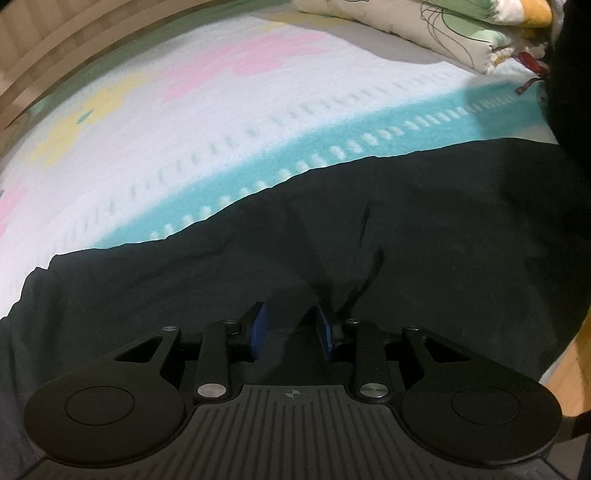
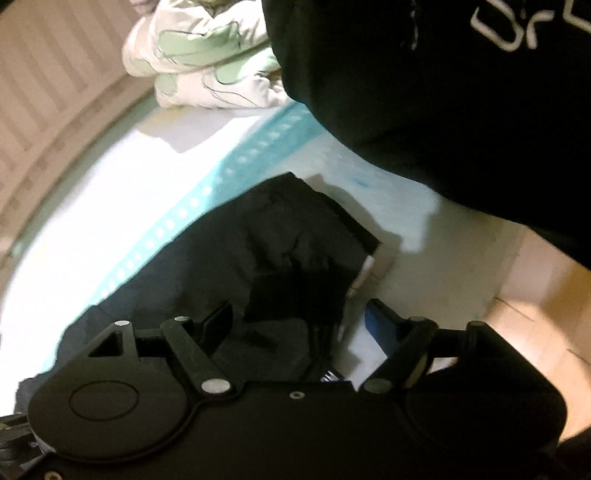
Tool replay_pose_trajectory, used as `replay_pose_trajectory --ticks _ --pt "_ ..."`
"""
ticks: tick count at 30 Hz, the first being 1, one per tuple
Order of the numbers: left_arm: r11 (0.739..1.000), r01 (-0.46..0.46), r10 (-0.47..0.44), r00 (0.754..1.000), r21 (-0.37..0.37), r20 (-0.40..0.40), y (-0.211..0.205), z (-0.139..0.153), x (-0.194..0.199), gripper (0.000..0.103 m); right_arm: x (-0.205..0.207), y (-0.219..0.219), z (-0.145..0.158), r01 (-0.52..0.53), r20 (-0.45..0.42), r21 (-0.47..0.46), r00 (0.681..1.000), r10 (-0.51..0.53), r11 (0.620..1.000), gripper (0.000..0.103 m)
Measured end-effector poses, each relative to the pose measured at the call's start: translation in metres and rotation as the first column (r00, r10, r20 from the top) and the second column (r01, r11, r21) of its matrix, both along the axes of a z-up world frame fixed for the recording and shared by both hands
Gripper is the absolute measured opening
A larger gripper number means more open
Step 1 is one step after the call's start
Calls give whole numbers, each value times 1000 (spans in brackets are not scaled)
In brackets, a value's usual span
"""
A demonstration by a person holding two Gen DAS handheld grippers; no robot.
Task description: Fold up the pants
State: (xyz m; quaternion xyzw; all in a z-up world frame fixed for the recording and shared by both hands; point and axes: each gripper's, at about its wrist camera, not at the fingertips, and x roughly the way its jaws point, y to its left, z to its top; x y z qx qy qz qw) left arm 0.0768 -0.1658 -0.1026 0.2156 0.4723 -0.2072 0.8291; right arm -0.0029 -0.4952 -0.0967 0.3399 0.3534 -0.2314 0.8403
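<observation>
My left gripper (image 1: 291, 328) has its blue pads (image 1: 258, 330) narrowed onto a raised fold of the black pants (image 1: 369, 236), pinching the cloth. My right gripper (image 2: 299, 325) stands spread wide, nothing pressed between its fingers, over the pants' crumpled end near the bed edge. The pants lie flat across the pastel blanket (image 1: 221, 110), folded bedding (image 1: 424, 29) beyond, a dark sleeve (image 2: 461, 110) overhead.
</observation>
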Motion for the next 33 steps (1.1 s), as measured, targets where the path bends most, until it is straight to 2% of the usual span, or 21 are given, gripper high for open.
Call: replay_pose_trajectory --ticks 3,6,8,9,10,11,13,16,20,23,26,29,31,33 --pt "1000 2 -3 1000 -14 -6 3 0 2 29 0 -4 -6 -9 57 40 998 6 999 77" --pt "1000 1 -1 1000 -22 -9 5 1 3 29 3 -6 -12 -4 73 68 997 -1 998 75" --pt "1000 -1 1 1000 -22 -9 4 1 3 29 5 -5 -10 0 63 51 998 -4 999 64" --pt "1000 -5 5 1000 -25 -10 5 2 3 29 5 -5 -9 14 42 31 999 -15 999 46" --pt "1000 -10 9 1000 -29 -13 5 3 3 29 3 -5 -6 28 19 5 999 -28 1000 23" --pt "999 -16 15 1000 -36 -21 5 4 5 29 1 -7 -5 32 30 2 999 -32 999 13" --pt "997 -35 32 998 -71 -49 8 8 9 29 -3 -9 2 33 77 32 996 -36 999 12" --pt "982 -115 104 992 -150 -76 22 20 17 29 -7 0 24 3 140 -34 990 2 999 12" --pt "961 -223 217 975 -163 -55 36 22 27 29 -9 13 49 -39 209 -84 976 56 996 12" --pt "963 -215 202 975 -162 -92 31 12 31 29 -10 20 60 -48 229 -103 971 71 993 12" --pt "983 -144 137 989 -117 -63 8 3 23 29 -15 23 69 -45 249 -100 966 69 994 12" --pt "998 -67 68 997 -14 47 -20 -3 13 27 -22 22 74 -29 259 -92 964 52 995 12" --pt "997 -74 73 995 9 71 -30 -3 9 26 -27 23 80 -24 276 -82 960 46 996 12" --pt "997 -83 82 995 9 59 -31 0 11 26 -23 24 83 -26 285 -72 958 45 997 12"
